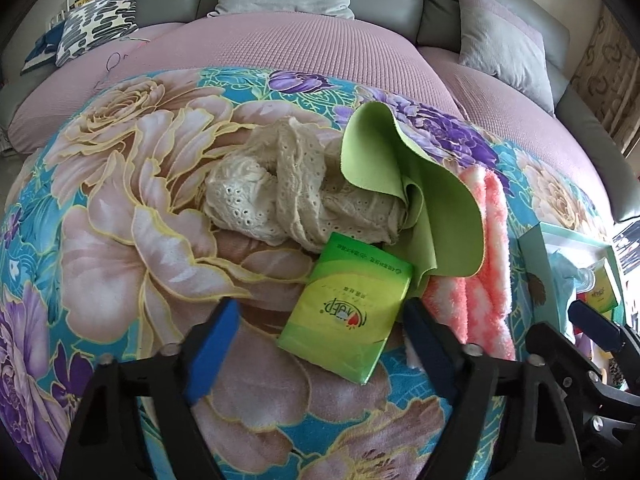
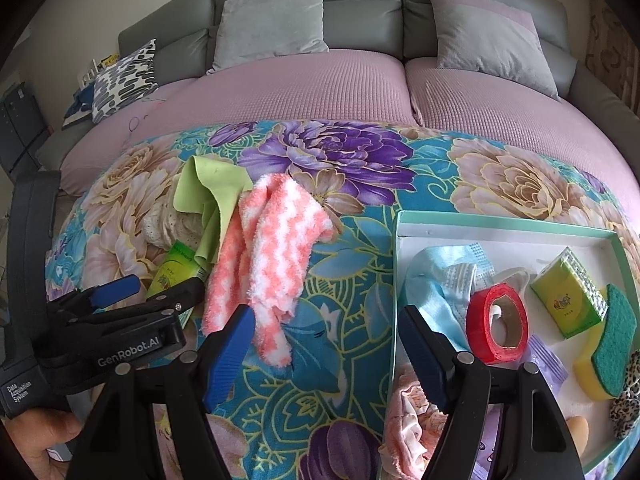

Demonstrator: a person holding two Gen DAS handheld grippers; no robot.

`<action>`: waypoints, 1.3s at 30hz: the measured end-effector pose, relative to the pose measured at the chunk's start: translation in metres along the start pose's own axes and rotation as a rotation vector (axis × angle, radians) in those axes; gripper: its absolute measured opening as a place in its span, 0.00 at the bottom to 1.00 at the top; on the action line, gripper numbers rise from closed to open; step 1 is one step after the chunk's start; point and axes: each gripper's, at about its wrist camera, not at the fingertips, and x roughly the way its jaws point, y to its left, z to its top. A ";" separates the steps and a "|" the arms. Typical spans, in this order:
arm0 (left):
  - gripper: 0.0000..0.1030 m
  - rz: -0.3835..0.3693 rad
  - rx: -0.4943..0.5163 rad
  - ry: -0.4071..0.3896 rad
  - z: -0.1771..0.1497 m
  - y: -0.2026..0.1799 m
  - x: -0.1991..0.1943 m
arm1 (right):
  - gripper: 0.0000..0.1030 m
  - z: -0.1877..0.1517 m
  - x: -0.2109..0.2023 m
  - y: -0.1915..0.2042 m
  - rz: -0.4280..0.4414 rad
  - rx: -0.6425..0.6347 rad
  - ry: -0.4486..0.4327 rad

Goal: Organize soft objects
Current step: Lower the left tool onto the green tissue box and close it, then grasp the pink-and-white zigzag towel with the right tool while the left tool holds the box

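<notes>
A green tissue pack [image 1: 348, 312] lies flat on the floral blanket [image 1: 140, 200], between the fingers of my left gripper [image 1: 320, 320]. The pads stand apart from it, so the gripper is open. Just behind the pack sit a crumpled cream lace cloth [image 1: 292, 196], a light green cloth [image 1: 400, 184] and a pink-and-white fluffy towel [image 2: 272, 248]. My right gripper [image 2: 326, 320] hangs open over bare blanket, with the towel's end by its left finger and the tray's edge by its right. The left gripper [image 2: 160, 284] also shows at the left of the right wrist view.
A mint-rimmed white tray [image 2: 500, 226] at the right holds a light blue cloth [image 2: 432, 284], a red tape roll [image 2: 496, 324], another tissue pack [image 2: 568, 300], a sponge [image 2: 608, 344] and other soft items. Grey pillows [image 2: 272, 20] lean on the headboard behind.
</notes>
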 end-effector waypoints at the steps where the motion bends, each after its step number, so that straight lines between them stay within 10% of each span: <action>1: 0.74 -0.007 0.001 0.003 0.000 0.000 0.000 | 0.75 0.000 0.000 0.000 0.000 0.000 0.000; 6: 0.60 -0.031 0.011 0.014 0.000 -0.005 0.003 | 0.75 0.000 -0.002 -0.002 0.000 0.003 -0.003; 39: 0.58 -0.007 -0.075 -0.059 0.002 0.022 -0.030 | 0.75 0.007 0.003 0.016 0.031 -0.042 -0.022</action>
